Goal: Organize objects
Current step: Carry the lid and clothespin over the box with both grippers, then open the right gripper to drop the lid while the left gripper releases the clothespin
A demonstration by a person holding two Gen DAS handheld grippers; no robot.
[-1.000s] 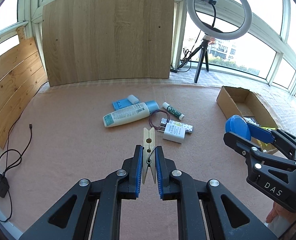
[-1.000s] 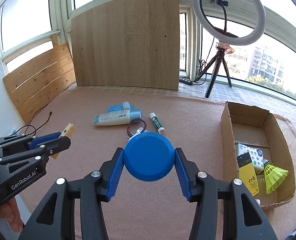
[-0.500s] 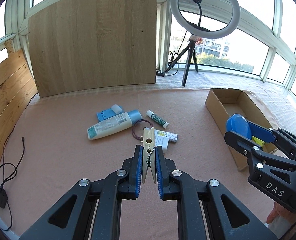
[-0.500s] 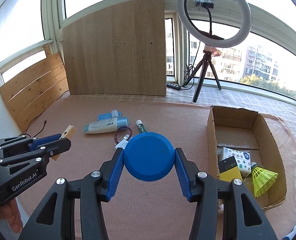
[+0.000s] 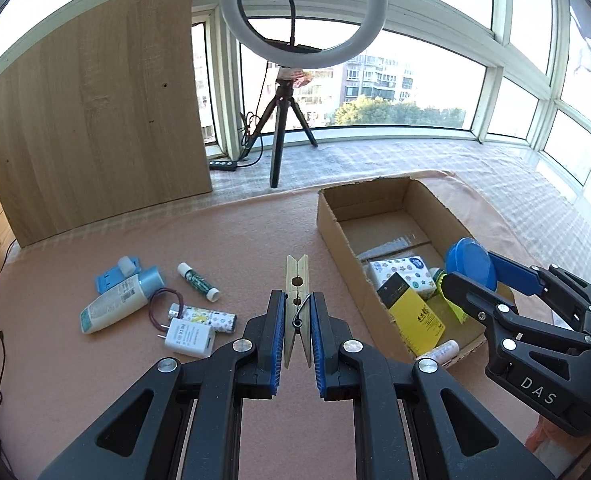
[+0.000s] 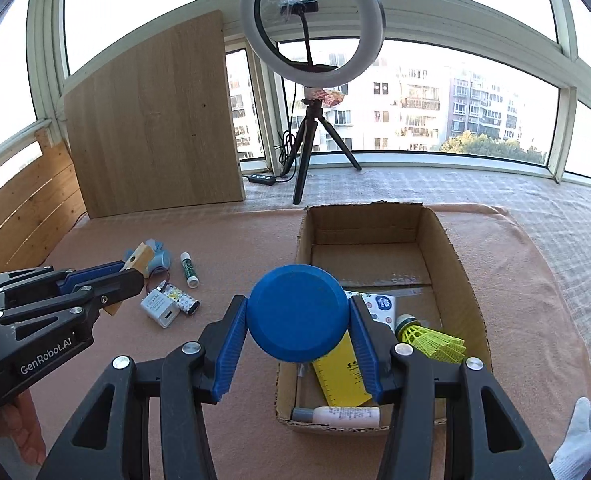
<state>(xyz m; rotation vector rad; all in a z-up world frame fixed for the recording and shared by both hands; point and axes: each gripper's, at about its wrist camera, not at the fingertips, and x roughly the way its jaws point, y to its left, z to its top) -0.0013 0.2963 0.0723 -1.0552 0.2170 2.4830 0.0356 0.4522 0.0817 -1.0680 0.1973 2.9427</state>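
Both views have swung rightward since the earlier frames, bringing the cardboard box (image 5: 337, 224) closer. Pink cloth (image 5: 235, 232) covers the surface in a glazed bay, with a wooden board (image 5: 95, 120) and ring light (image 5: 301, 12) behind. Left hand-held gripper (image 5: 297, 320) is clamped on a wooden clothespin (image 5: 296, 280); right hand-held gripper (image 6: 297, 320) grips a blue round lid (image 6: 297, 312) over the box's near end. Only the right view shows the yellow shuttlecock (image 6: 431, 338); only the left shows the lotion bottle (image 5: 115, 304) whole.

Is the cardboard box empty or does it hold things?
Not empty: the cardboard box holds a shuttlecock, a yellow card, a small bottle.
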